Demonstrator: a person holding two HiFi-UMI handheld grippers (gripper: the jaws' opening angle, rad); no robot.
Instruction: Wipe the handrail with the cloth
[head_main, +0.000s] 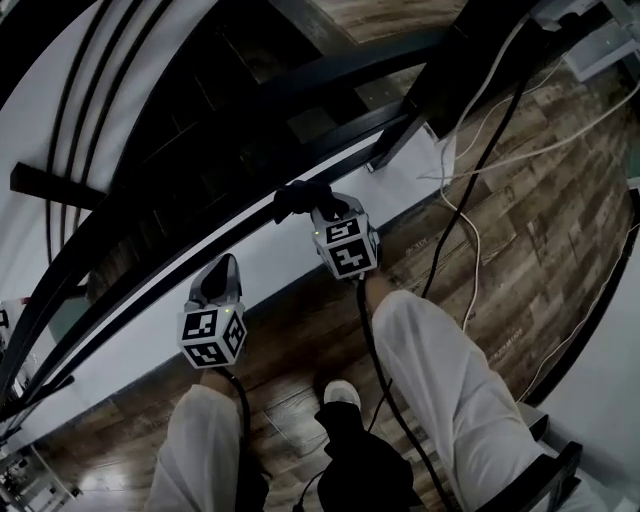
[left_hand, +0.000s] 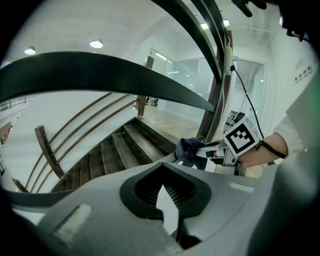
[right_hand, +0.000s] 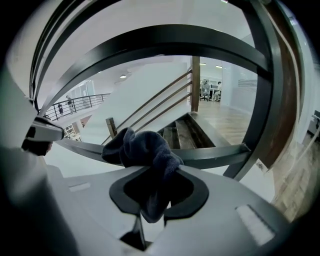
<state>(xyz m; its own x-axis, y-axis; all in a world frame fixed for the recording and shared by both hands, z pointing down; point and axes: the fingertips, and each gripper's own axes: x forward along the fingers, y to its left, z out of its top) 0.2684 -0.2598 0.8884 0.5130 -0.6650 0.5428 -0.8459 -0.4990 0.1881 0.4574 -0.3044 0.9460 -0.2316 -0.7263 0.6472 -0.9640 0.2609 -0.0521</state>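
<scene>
Wiping step in hand: right tool (right_hand: 157, 176) is clamped on the bunched dark blue terry cloth (right_hand: 144, 149) resting against the curved dark metal handrail (right_hand: 215, 156), left tool (left_hand: 162, 189) is closed and empty, and the next move likely requires sliding the cloth along the rail under steady contact.

A dark brown wood-plank floor (head_main: 520, 230) spreads below the landing, its boards running slantwise. It meets a long white wall base (head_main: 280, 255) that curves along the stair side. Thin white cables (head_main: 478, 262) snake loosely across the boards at the right, and a black cable (head_main: 445, 250) crosses over them. At the top right corner a pale box-shaped unit (head_main: 600, 45) sits on the boards; what it is I cannot tell. A white shoe (head_main: 342, 393) is planted flat on the planks. Above the floor, the black curved metal handrail (right_hand: 215, 155) carries a dark blue bunched cloth (right_hand: 145, 147) on its top edge.
</scene>
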